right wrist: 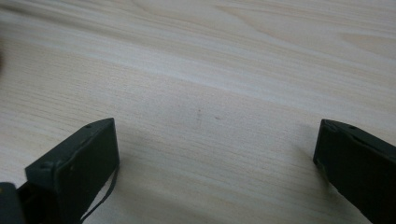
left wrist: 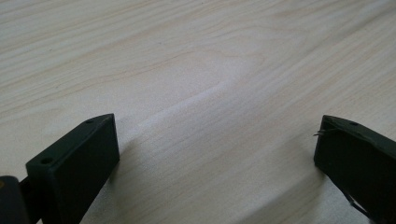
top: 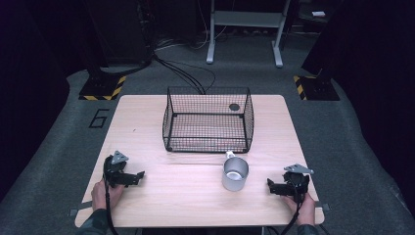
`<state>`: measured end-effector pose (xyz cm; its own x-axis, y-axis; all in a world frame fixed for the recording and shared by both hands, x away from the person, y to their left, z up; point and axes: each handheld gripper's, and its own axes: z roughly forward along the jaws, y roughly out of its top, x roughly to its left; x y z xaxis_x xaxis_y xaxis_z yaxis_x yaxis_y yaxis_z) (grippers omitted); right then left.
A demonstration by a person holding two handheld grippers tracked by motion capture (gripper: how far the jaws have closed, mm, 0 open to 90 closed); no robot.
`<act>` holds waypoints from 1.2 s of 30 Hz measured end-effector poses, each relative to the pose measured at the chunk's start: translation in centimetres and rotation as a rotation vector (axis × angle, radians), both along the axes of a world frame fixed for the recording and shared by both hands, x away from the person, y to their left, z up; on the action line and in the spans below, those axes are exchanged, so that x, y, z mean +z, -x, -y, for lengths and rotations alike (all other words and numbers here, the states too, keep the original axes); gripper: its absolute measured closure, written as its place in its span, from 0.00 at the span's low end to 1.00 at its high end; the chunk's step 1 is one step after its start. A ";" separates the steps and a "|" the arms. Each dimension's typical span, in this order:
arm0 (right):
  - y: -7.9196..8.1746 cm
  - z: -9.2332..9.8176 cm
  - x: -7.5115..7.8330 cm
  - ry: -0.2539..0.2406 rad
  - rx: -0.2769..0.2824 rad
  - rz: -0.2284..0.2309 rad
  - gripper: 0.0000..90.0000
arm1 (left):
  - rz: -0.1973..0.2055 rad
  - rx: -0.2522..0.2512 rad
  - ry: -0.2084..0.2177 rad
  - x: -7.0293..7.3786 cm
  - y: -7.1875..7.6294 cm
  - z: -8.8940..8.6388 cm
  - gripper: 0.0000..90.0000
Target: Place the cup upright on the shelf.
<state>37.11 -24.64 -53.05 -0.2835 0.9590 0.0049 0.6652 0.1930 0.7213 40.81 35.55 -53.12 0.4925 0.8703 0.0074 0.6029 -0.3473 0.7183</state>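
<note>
Currently the metal cup [top: 235, 174] stands upright on the table [top: 147, 122], just before the wire basket [top: 208, 120]. Both the left gripper [top: 139, 175] and right gripper [top: 270, 185] rest low, jaws spread wide apart, gripping nothing. A dark disc [top: 234, 106], perhaps a lid, lies inside the basket.

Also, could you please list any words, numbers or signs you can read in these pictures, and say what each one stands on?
"6": a large dark numeral on the grey floor, beside the table's far left corner.
Yellow-and-black hazard stripes, no lettering: on the two black base plates on the floor.
Metal cup, wire basket, both grippers: no readable text.
</note>
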 end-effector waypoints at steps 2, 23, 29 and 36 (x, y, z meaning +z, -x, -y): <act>0.0 0.0 0.0 0.000 0.000 0.000 0.00 | 0.014 0.008 0.007 -0.1 0.0 0.1 0.00; 0.5 0.3 0.8 -0.028 -0.042 -0.068 0.04 | 0.001 0.011 0.007 -0.1 0.0 0.1 0.00; 1.3 -0.4 2.4 -0.069 0.000 -0.066 0.00 | 0.008 0.014 0.010 -0.1 0.0 0.1 0.00; 2.1 -2.2 5.1 -0.116 0.068 -0.040 0.00 | 0.007 0.014 0.010 -0.1 0.0 0.1 0.00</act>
